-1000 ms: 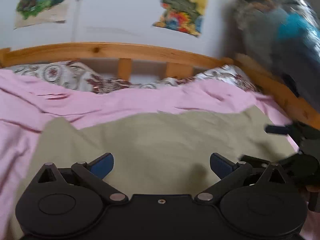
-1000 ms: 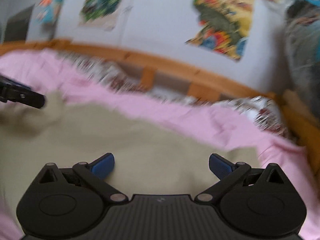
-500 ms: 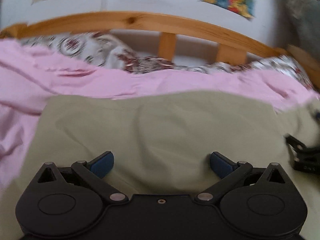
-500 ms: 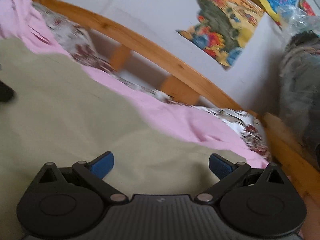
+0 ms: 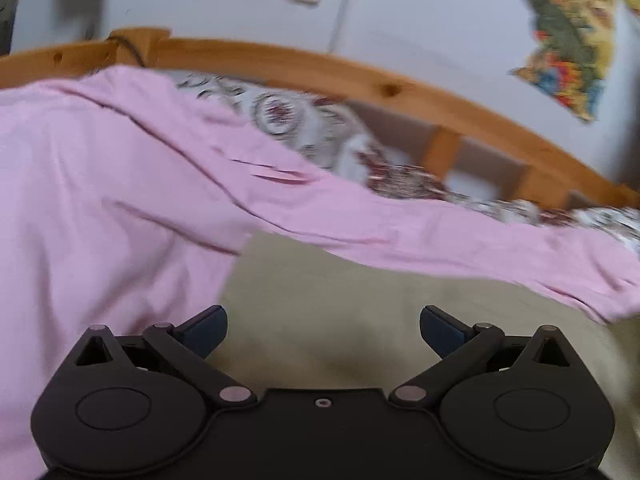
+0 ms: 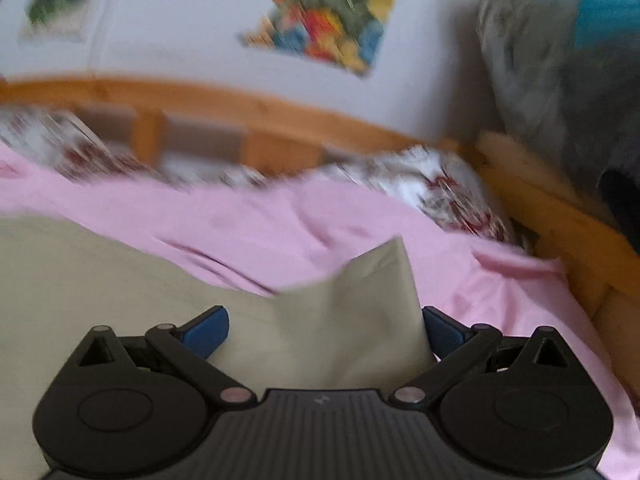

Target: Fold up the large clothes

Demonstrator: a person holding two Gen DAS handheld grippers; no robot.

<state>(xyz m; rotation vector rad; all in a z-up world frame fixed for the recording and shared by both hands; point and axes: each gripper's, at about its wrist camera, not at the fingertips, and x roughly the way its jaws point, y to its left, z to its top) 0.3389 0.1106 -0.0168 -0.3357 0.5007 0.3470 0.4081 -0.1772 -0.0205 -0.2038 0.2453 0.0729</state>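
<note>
A large khaki cloth (image 5: 360, 304) lies spread on a pink bed sheet (image 5: 100, 200). My left gripper (image 5: 323, 330) is open over the cloth's far left corner, its blue fingertips (image 5: 206, 326) wide apart and empty. In the right wrist view the same khaki cloth (image 6: 100, 272) lies flat, and its right corner (image 6: 372, 304) stands up in a peak between the jaws. My right gripper (image 6: 325, 330) is open around that raised corner; the cloth touches the right fingertip (image 6: 440, 330).
A wooden bed rail (image 5: 360, 76) runs along the far side, with a floral pillow (image 5: 304, 132) against it. Posters hang on the white wall (image 6: 328, 20). A wooden side rail (image 6: 580, 232) and a grey-blue bundle (image 6: 560, 60) stand at the right.
My left gripper swung left toward the cloth's left corner. My right gripper swung right to the right corner, which now stands up between its jaws. Both stayed open.
</note>
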